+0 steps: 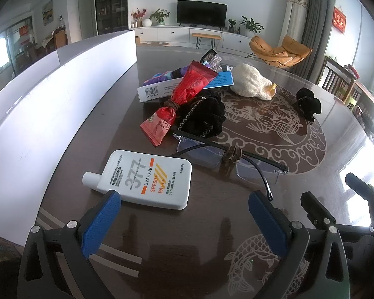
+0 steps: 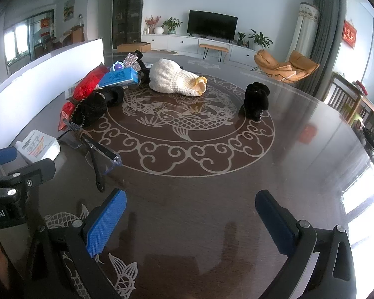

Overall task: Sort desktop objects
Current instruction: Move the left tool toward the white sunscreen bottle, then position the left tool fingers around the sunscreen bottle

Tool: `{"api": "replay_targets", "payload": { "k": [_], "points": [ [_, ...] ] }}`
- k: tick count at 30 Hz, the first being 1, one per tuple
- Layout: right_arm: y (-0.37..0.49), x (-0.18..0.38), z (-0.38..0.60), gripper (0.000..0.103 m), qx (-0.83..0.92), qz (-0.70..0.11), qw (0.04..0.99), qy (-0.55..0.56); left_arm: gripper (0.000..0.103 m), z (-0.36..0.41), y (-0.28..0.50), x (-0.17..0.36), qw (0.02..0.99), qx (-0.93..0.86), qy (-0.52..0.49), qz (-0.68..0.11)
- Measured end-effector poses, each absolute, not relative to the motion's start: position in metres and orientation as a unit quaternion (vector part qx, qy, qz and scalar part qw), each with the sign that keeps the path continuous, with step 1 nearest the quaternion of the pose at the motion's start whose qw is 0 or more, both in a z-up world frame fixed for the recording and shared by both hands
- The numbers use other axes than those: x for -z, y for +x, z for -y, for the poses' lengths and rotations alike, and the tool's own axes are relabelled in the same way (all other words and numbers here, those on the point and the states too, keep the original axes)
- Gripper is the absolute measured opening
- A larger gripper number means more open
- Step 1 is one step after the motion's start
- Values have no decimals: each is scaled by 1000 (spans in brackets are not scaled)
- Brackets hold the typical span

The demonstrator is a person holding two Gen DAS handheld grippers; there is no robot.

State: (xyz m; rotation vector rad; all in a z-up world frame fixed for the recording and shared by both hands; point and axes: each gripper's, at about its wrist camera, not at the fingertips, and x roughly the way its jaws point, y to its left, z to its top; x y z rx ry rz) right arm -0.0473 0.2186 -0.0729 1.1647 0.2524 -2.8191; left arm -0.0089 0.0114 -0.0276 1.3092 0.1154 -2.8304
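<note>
A white sunscreen bottle [image 1: 147, 179] lies flat just ahead of my open, empty left gripper [image 1: 184, 196]; it also shows in the right wrist view [image 2: 38, 147]. Clear glasses [image 1: 227, 159] with a brown hair tie lie right of it, also in the right wrist view [image 2: 97, 149]. Behind them are a red snack packet [image 1: 184, 92], a black scrunchie [image 1: 202, 117], a blue-and-white box [image 1: 187, 84], a cream knitted pouch [image 1: 251, 82] and a second black scrunchie [image 1: 309, 103]. My right gripper [image 2: 190, 199] is open and empty over bare table.
A long white box wall [image 1: 49, 104] runs along the left side of the dark glass-topped table [image 2: 212, 211]. The right gripper's body [image 1: 356, 199] sits close to the left gripper's right. Dining chairs [image 2: 346, 99] stand past the table's right edge.
</note>
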Motion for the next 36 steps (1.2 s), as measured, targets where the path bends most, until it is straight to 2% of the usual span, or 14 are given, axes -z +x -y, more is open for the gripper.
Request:
{"api": "replay_targets", "payload": {
  "k": [17,31,36],
  "points": [
    [-50,76,-214,103,915,-95,40,391,103,-11,-10,28,16,907,420,-34],
    [-53,77,-218,103,913,-82,43,398,103,17,-21,47,68,876,470,-88],
    [-51,76,-218,103,915,-82,42,393,103,22,-28,47,97,870,477,-77]
  ]
}}
